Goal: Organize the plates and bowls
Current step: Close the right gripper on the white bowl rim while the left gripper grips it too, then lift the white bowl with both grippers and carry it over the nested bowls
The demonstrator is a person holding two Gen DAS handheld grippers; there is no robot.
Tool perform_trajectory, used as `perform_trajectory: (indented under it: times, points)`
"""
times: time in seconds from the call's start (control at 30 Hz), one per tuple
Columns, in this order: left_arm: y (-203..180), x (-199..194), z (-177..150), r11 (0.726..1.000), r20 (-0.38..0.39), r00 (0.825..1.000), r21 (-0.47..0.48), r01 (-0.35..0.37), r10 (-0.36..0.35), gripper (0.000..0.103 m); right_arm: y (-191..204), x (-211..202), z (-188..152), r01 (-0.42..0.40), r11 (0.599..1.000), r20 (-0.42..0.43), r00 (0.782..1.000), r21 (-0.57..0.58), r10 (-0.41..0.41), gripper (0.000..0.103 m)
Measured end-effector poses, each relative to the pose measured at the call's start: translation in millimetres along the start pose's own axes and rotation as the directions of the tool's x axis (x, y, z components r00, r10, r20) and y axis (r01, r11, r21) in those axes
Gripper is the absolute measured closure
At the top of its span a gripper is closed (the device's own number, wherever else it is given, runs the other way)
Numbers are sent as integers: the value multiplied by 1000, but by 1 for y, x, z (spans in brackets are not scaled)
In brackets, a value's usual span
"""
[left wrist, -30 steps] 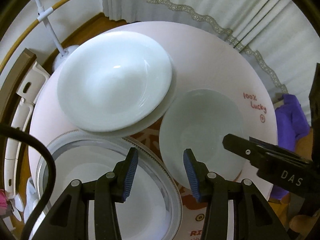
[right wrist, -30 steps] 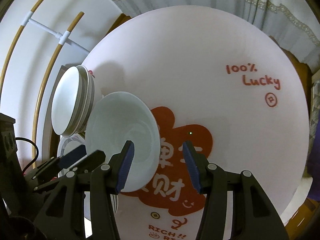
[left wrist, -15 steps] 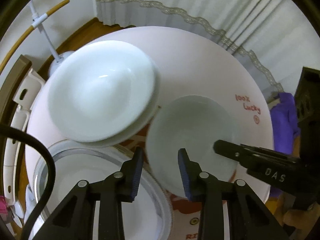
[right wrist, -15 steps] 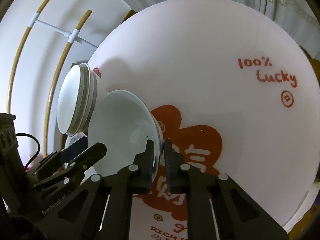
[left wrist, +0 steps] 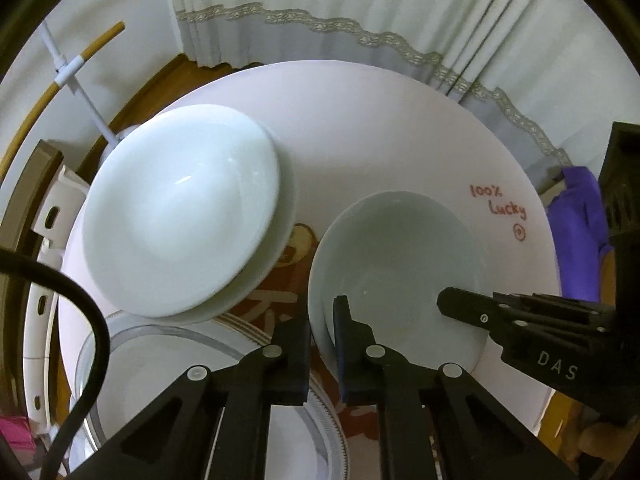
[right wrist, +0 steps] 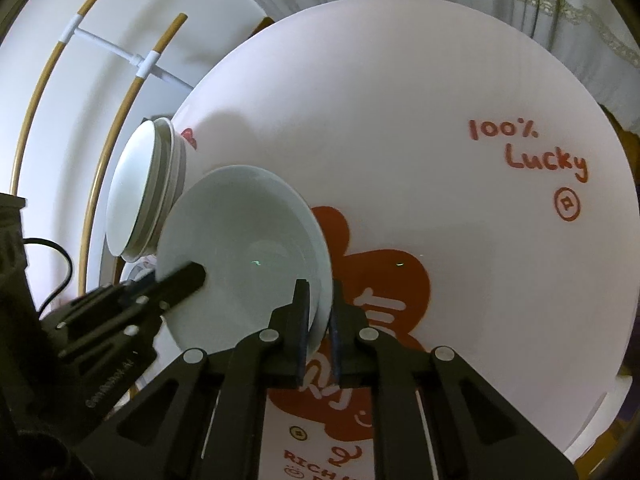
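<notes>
From the left wrist, the left gripper [left wrist: 322, 344] is clamped on the near rim of the pale bowl [left wrist: 400, 264], which sits on the round table [left wrist: 380, 128] just beside the stacked white plates [left wrist: 180, 216]. From the right wrist, the right gripper [right wrist: 319, 328] pinches the same bowl's opposite rim. With two thin rim grips on slick glaze, uneven lifting could tip it or let it slide into the stack.

The pale bowl [left wrist: 400, 264] and the stacked white plates [left wrist: 180, 216] look like glossy glazed ceramic. The round tabletop [right wrist: 400, 120] is smooth, matt pink with red print. The curtain [left wrist: 360, 8] is soft cloth with lace trim; the grippers' frames are matt black plastic.
</notes>
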State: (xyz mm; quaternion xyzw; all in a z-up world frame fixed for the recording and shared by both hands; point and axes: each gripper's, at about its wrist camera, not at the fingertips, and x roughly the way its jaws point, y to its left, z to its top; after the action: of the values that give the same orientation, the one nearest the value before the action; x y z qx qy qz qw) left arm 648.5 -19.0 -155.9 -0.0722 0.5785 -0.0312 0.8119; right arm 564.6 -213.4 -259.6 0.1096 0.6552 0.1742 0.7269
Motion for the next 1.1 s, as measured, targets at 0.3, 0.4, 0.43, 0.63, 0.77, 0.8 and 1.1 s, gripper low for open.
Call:
perform_trajectory:
  times: [0.3, 0.4, 0.43, 0.63, 0.77, 0.8, 1.1]
  points:
    - [-12, -18, 1, 998, 16, 999, 49, 42, -43, 97, -4, -25, -4, 32, 999, 25, 999, 4, -32, 94]
    - [-13, -36, 5, 996, 35, 998, 66, 58, -61, 96, -1, -43, -4, 43, 999, 42, 998, 3, -43, 94]
    - [-12, -42, 7, 996, 45, 997, 71, 62, -65, 96, 2, -49, -4, 50, 999, 51, 997, -1, -50, 94]
    - [14, -79, 15, 995, 101, 992, 70, 69, -76, 96, 33, -78, 4, 71, 997, 100, 993, -43, -67, 94]
    - [46, -98, 16, 997, 128, 990, 49, 60, -66, 96, 64, -80, 11, 59, 996, 128, 990, -68, -50, 94]
    - [57, -103, 15, 998, 136, 989, 43, 53, -58, 97, 73, -79, 13, 49, 996, 133, 990, -75, -39, 94]
    - [122, -112, 13, 1000, 139, 990, 19, 5, -7, 96, 138, -43, 33, 40, 992, 137, 990, -117, -24, 94]
